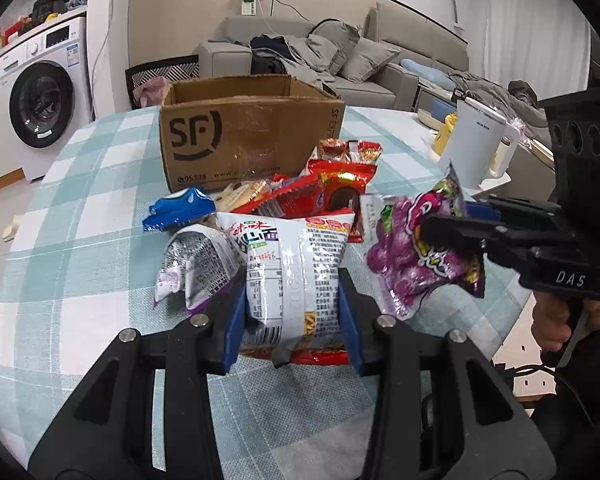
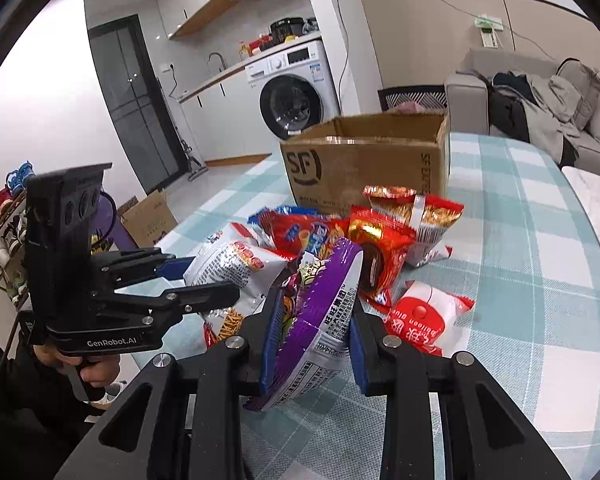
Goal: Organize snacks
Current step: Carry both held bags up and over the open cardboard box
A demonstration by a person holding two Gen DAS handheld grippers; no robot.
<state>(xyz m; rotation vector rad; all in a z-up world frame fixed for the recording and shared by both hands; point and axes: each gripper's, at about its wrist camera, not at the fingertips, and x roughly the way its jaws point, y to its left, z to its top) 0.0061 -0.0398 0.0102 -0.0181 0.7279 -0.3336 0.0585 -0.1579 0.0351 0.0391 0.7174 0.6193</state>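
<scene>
The left gripper (image 1: 292, 320) has its fingers pressed on the sides of a white packet (image 1: 296, 268), held clear of the tabletop (image 1: 80, 200). The right gripper (image 2: 314, 344) has its fingers clamped on a purple packet (image 2: 316, 320), likewise held off the cloth. The open box (image 1: 252, 132) stands at 12 o'clock beyond the pile (image 1: 324, 192) of red snacks, which lies between the grippers and the box.

Both packets seem meant for the box, so the step is a carry and drop. To do it well, lift each packet above the box's near wall before moving toward 12 o'clock, so its hanging lower edge does not catch the cardboard rim or drag the pile. Keep the two grippers apart, since they sit near each other. Part the fingers only once each packet is over the opening, and low enough not to bounce out.
</scene>
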